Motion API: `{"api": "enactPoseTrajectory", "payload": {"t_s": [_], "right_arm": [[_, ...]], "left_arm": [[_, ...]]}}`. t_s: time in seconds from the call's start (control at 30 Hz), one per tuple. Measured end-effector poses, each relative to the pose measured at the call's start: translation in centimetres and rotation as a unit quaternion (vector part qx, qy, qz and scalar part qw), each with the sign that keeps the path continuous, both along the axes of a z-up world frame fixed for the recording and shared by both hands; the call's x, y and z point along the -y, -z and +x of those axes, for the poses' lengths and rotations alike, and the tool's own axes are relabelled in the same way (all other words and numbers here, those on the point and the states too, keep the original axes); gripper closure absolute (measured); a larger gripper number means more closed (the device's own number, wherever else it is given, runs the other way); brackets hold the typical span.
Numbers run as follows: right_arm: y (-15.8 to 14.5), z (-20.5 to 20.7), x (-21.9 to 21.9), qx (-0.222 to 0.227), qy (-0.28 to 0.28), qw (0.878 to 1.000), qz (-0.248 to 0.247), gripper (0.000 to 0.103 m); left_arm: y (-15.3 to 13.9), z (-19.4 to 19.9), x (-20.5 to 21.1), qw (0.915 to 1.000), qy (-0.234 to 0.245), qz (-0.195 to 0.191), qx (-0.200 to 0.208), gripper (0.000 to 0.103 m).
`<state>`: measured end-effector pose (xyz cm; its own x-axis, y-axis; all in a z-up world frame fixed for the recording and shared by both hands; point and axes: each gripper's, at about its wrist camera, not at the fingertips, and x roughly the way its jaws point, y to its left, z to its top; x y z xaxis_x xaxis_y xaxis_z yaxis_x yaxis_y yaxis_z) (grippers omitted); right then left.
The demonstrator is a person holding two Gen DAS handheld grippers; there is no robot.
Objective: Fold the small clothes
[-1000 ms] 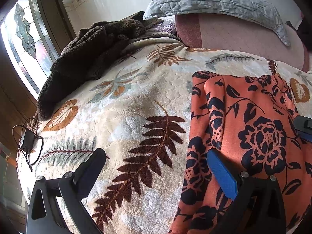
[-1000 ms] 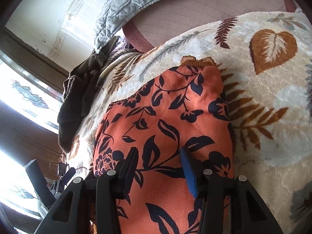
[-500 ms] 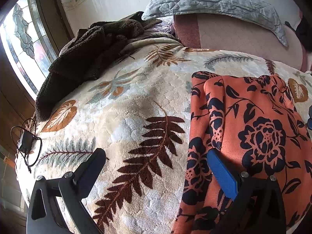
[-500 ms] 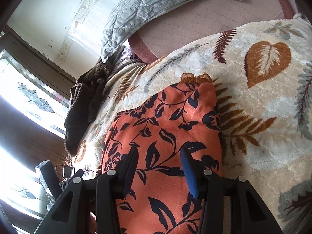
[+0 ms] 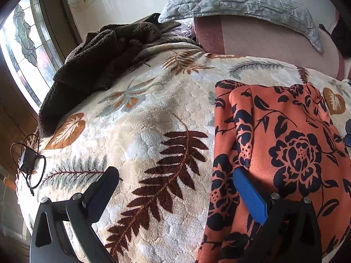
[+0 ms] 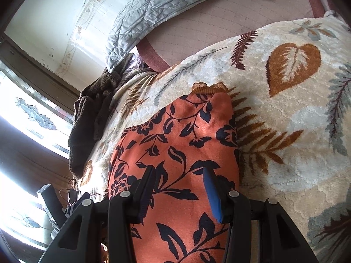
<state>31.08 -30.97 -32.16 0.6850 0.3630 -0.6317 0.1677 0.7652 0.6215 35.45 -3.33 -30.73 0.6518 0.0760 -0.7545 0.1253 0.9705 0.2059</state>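
An orange garment with a dark floral print (image 5: 285, 144) lies folded lengthwise on the leaf-patterned blanket (image 5: 140, 131); it also shows in the right wrist view (image 6: 175, 140), with a mustard ribbed cuff (image 6: 208, 87) at its far end. My left gripper (image 5: 175, 179) is wide open and empty, its blue-padded right finger over the garment's left edge, its left finger over bare blanket. My right gripper (image 6: 178, 179) is open and empty, hovering over the garment's near part. Part of the right gripper shows at the right edge of the left wrist view (image 5: 347, 131).
A dark brown fleece (image 5: 98, 61) is heaped at the bed's far left by the stained-glass window (image 5: 26, 43). A grey quilted pillow (image 5: 241, 2) lies on a pink cushion (image 5: 263, 41) at the head. A charger with cable (image 5: 27, 160) sits at the bed's left edge.
Both grippers have drawn back a little from the garment and risen slightly, staying open. The right view now shows more of the blanket beyond the cuff. The garment has not moved.
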Motion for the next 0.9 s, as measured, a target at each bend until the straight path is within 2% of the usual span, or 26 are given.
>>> {"api": "enactPoseTrajectory", "payload": {"t_s": [0.17,0.3,0.4,0.5,0.63,0.77,0.83,0.9], "right_arm": [[0.8,0.6,-0.7,-0.018,-0.014,1.000,-0.002,0.054],[0.6,0.7,-0.7,-0.011,-0.014,1.000,-0.005,0.054],[0.3,1.3,-0.2,-0.001,-0.008,1.000,0.001,0.054],[0.0,2.8,0.7,0.007,0.004,1.000,-0.001,0.054],[0.3,6.3,1.6,-0.002,0.003,1.000,-0.002,0.053],[2.6,10.1,2.0,-0.030,0.006,0.999,-0.011,0.053],[3.2,10.9,1.8,-0.033,0.002,0.999,-0.018,0.053],[2.6,10.7,1.8,-0.029,0.008,0.999,-0.018,0.052]], "left_arm": [[0.1,0.1,-0.2,1.0000,0.000,-0.005,-0.005,0.000],[-0.3,0.3,-1.0,0.9994,-0.014,-0.026,-0.016,0.000],[-1.2,-0.3,-1.5,0.9993,-0.013,-0.035,0.003,0.000],[-1.4,-0.9,-1.6,0.9995,-0.002,-0.030,0.011,0.000],[-0.6,-1.8,-0.9,0.9989,0.035,-0.029,-0.014,0.000],[0.0,-2.6,-0.2,0.9982,0.060,0.006,-0.002,0.000],[0.2,-2.3,-0.6,0.9980,0.062,-0.001,-0.011,0.000],[0.2,-1.8,-1.2,0.9977,0.055,-0.025,-0.029,0.000]]}}
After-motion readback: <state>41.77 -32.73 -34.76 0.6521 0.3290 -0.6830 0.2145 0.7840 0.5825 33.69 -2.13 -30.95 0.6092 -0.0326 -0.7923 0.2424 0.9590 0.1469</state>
